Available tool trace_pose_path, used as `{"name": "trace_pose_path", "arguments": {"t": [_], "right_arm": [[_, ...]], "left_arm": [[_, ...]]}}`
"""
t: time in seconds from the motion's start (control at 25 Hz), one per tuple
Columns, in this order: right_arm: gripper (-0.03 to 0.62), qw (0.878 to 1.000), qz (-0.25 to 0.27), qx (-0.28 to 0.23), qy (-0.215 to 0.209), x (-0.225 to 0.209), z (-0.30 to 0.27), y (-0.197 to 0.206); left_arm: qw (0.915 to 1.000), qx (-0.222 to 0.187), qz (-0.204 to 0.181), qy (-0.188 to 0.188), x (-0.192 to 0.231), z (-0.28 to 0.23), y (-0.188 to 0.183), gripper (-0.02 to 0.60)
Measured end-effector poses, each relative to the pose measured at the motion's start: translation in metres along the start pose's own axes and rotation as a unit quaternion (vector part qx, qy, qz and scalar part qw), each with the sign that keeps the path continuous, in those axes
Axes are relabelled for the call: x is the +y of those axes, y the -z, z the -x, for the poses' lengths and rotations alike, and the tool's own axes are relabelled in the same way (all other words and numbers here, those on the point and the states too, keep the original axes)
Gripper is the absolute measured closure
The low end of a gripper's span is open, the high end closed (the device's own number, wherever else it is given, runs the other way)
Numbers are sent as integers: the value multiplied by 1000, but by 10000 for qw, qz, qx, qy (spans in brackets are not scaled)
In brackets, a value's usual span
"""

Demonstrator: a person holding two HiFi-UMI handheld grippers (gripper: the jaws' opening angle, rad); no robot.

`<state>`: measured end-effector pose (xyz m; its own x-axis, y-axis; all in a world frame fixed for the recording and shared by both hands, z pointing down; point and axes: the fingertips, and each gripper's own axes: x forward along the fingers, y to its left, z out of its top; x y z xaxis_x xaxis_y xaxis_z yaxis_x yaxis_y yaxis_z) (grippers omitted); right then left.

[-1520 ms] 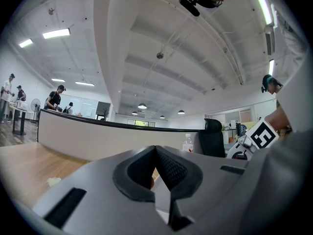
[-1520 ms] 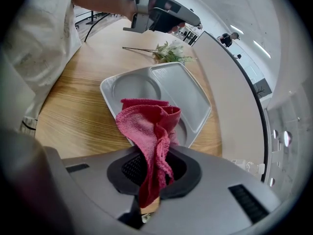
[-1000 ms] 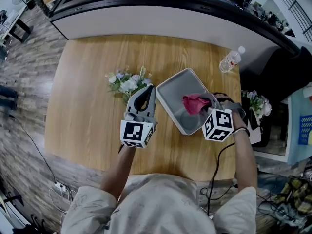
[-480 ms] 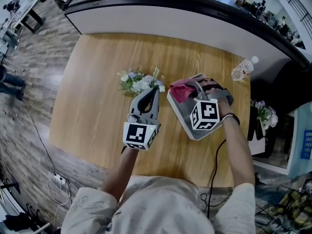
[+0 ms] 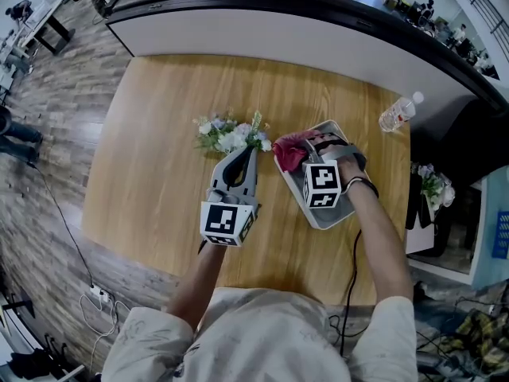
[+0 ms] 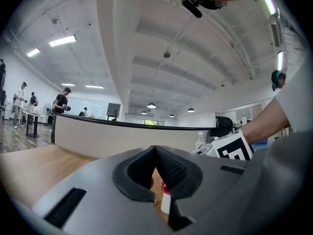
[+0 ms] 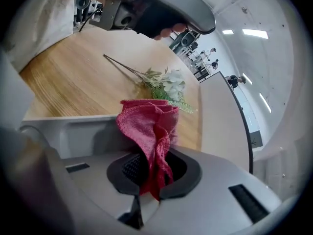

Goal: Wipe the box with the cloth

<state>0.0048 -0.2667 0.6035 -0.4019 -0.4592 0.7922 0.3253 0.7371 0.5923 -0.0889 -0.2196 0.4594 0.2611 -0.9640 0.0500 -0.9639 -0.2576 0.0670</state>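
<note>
Head view, nearest first: left gripper above wooden table, jaws pressed together, nothing between them. Right gripper over grey box, jaws clamped on red cloth. Cloth bunched, sticking out past jaw tips at box's rim on flower side; contact with rim unclear. Box sits on table, just right of left gripper. Flowers lie just beyond left gripper's tips. Plastic bottle farther right, near table edge. Curved counter behind table.
</note>
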Motion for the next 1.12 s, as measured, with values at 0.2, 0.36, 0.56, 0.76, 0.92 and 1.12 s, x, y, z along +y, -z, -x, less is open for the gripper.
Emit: {"name": "trace_pose_path", "arguments": {"t": [0.2, 0.36, 0.56, 0.76, 0.92, 1.12], "right_arm": [[543, 9998, -141, 48, -142, 2, -2, -1], [543, 9998, -105, 93, -145, 1, -2, 0], [543, 9996, -206, 37, -166, 3, -3, 0], [543, 9996, -210, 83, -145, 2, -2, -1], [543, 9995, -265, 66, -131, 4, -2, -1], [543, 9995, -262, 42, -160, 10, 1, -2]], "left_arm": [[10000, 31, -33, 31, 0, 1, 4, 572], [10000, 28, -83, 8, 2, 2, 3, 571], [10000, 37, 12, -11, 6, 5, 4, 571], [9999, 44, 72, -64, 10, 6, 4, 571], [10000, 31, 71, -46, 8, 6, 4, 571], [9999, 15, 99, -17, 6, 5, 3, 572]]}}
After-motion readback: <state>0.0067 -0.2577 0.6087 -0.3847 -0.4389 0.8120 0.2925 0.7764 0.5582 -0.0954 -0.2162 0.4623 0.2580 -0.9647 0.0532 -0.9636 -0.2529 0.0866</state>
